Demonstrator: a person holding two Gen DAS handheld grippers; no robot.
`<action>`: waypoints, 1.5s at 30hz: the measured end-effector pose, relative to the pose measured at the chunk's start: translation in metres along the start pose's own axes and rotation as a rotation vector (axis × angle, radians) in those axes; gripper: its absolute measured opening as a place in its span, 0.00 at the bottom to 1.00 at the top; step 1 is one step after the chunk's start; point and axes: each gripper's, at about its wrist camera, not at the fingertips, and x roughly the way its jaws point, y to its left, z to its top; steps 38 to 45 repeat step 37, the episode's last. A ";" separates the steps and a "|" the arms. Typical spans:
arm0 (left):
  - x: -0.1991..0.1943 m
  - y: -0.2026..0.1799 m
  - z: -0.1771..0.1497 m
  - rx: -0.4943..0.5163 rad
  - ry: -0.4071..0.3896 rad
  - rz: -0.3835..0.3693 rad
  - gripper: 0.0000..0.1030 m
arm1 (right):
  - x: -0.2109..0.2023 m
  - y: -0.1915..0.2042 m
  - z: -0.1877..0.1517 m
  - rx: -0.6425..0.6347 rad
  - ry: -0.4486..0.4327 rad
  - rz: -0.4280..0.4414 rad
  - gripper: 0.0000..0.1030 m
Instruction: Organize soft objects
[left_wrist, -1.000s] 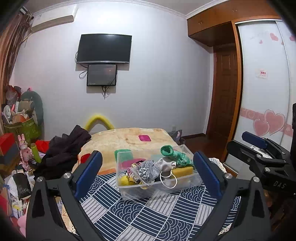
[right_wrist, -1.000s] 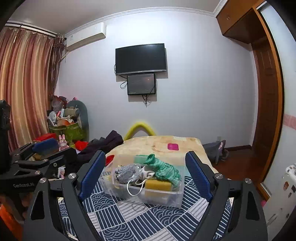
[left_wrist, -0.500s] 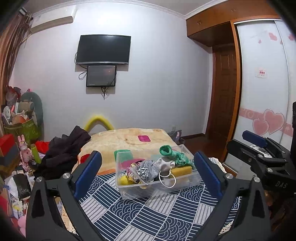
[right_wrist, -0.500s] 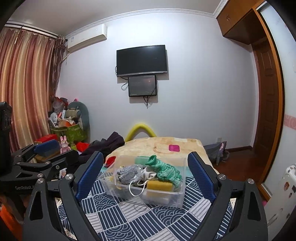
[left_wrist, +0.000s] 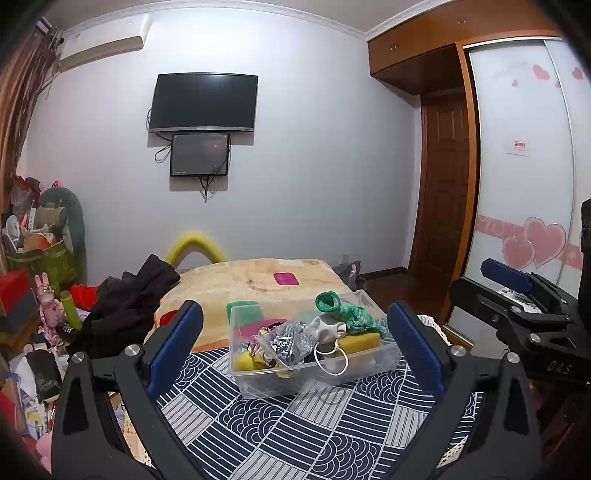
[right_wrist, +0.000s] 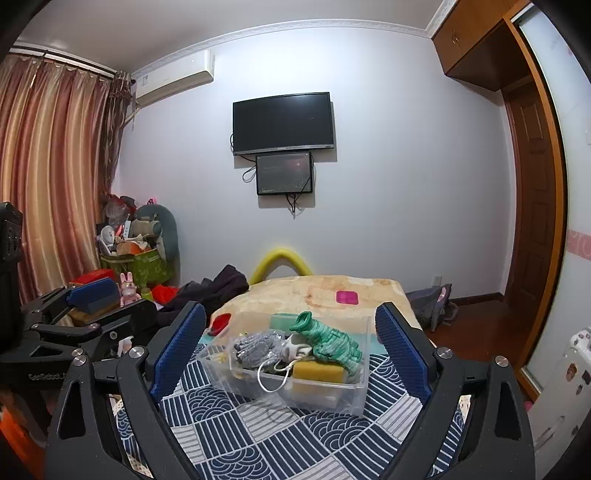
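A clear plastic box (left_wrist: 306, 380) sits on a blue patterned cloth (left_wrist: 280, 424) on the bed. It holds a green knitted piece (left_wrist: 347, 312), a yellow sponge (left_wrist: 360, 341), a grey mesh item (left_wrist: 290, 341) and a white mask with a loop. My left gripper (left_wrist: 294, 308) is open on the near side of the box, nothing between its blue pads. The right wrist view shows the same box (right_wrist: 332, 395), the green piece (right_wrist: 328, 341) and the sponge (right_wrist: 317, 371). My right gripper (right_wrist: 290, 308) is open wide and holds nothing.
Beyond the box lie a tan blanket (left_wrist: 240, 280) with a pink square (left_wrist: 285, 278) on it and dark clothes (left_wrist: 125, 302). Toys and bags are piled at the left wall (right_wrist: 133, 254). A wooden door (left_wrist: 443, 184) and a wardrobe stand to the right.
The right gripper's jaws stand slightly wider than a second ago. Both hands and the box have kept their places.
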 end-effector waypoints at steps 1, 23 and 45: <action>0.000 0.000 0.000 0.001 -0.001 -0.001 0.98 | -0.001 0.000 0.000 0.001 -0.003 -0.001 0.91; -0.007 0.002 0.002 -0.012 -0.022 -0.018 0.98 | -0.004 0.004 0.000 0.004 -0.006 0.007 0.95; -0.009 -0.001 0.001 -0.003 -0.014 -0.042 0.98 | -0.004 0.002 -0.001 0.015 -0.002 0.006 0.95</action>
